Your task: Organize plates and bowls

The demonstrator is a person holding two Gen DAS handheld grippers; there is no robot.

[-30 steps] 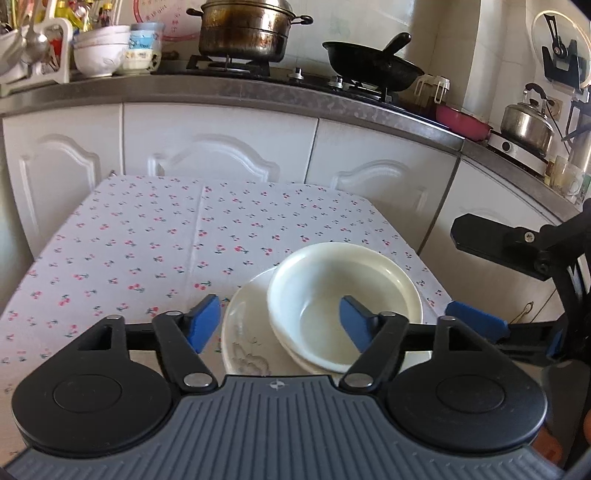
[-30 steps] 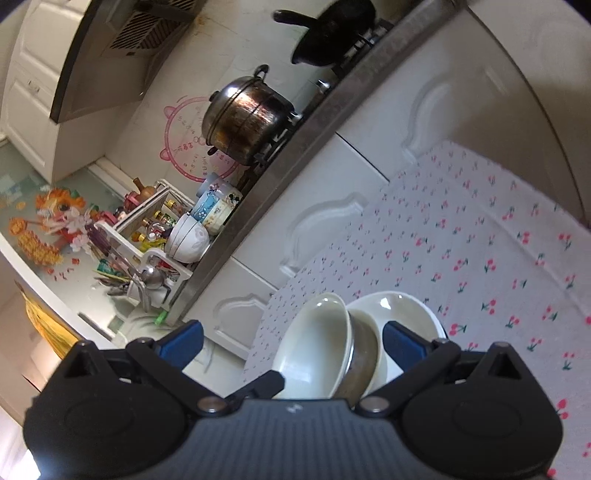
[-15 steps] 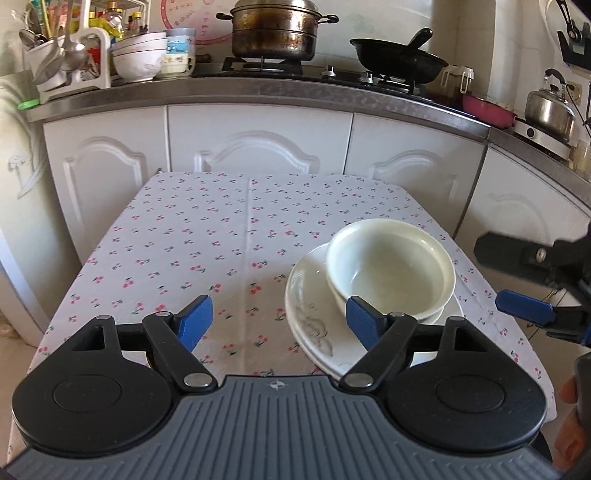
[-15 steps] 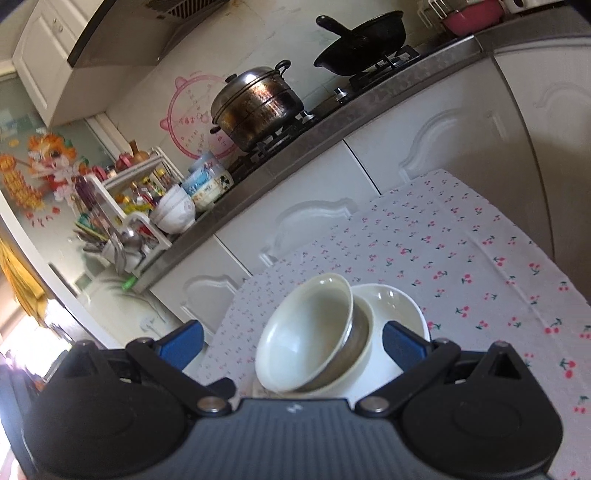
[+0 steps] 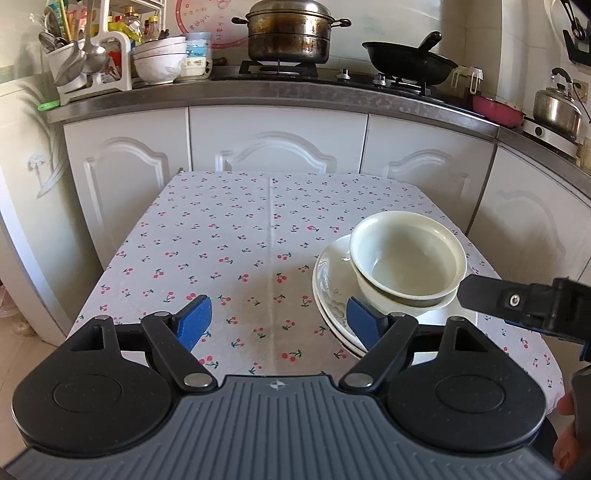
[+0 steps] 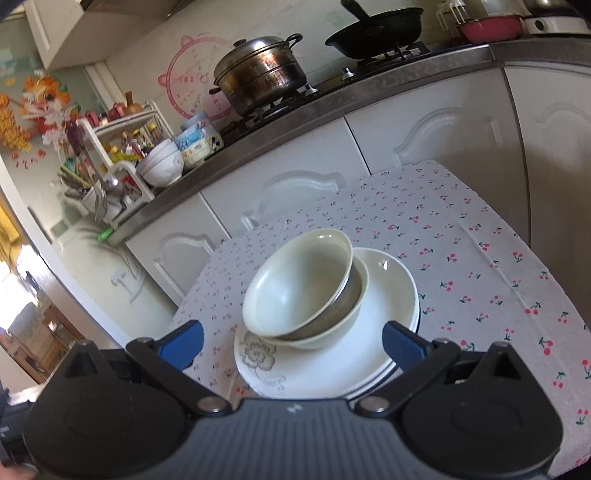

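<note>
Plates (image 6: 332, 354) lie stacked on the cherry-print tablecloth (image 5: 229, 236), their near edge hidden behind each gripper's body, so their number is hard to tell. Two nested cream bowls (image 6: 306, 288) sit tilted on the stack toward its left side in the right wrist view; the lower bowl shows only as a rim. The left gripper (image 5: 277, 321) is spread wide over bare cloth, its right pad in front of the plates' edge. The right gripper (image 6: 291, 341) is also spread, nothing pinched, the stack between its blue pads. Behind, a steamer pot (image 5: 288, 31) and wok (image 5: 406, 66) stand on the stove.
</note>
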